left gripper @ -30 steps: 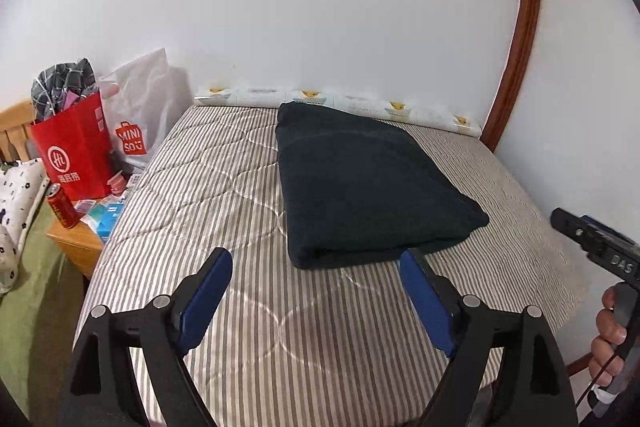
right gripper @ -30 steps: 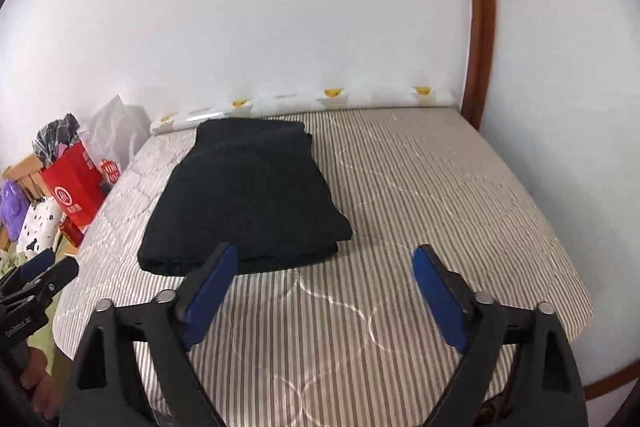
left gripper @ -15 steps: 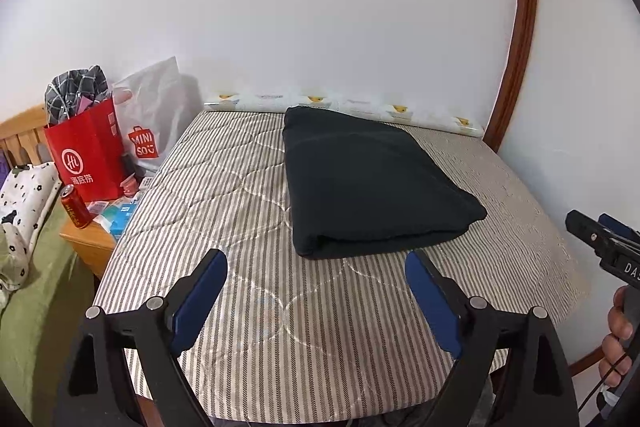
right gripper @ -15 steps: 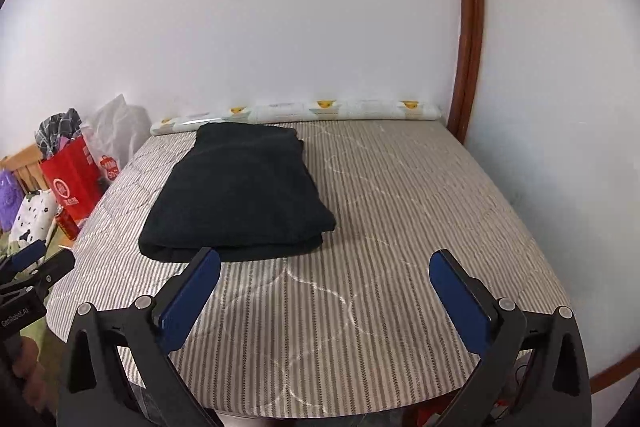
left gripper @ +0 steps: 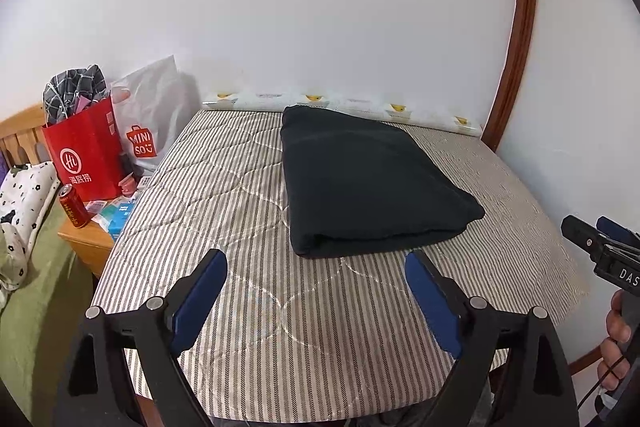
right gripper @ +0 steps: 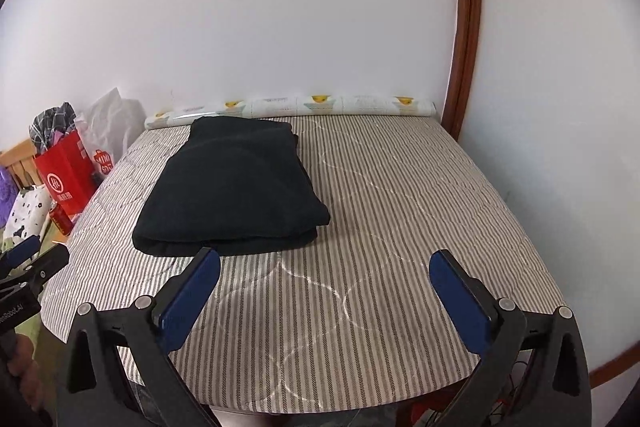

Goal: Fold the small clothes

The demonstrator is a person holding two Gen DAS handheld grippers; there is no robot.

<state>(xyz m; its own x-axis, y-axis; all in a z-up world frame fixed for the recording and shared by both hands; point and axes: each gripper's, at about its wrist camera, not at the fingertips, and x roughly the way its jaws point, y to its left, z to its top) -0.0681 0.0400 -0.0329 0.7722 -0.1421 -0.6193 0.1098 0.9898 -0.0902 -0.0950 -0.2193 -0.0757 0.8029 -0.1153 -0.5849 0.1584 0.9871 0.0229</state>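
1. Looks like the folding step is basically done — the dark garment [left gripper: 372, 179] lies in a neat folded stack on the striped bed [left gripper: 240, 195], toward the far side near the wall, nothing gripping it.
2. Both tools hang back over the near edge of the bed: left tool [left gripper: 316, 281] with its jaws wide apart and empty, right tool [right gripper: 326, 285] the same, jaws spread, nothing between them.
3. Next move, I'd guess: either call it finished or fetch another piece — no other loose clothes show on the bed.
4. Around it: a red bag [left gripper: 86, 155] and a white bag [left gripper: 154, 115] off to the left, a can [left gripper: 74, 207] on the nightstand [left gripper: 86, 247]. None of that blocks the reach.
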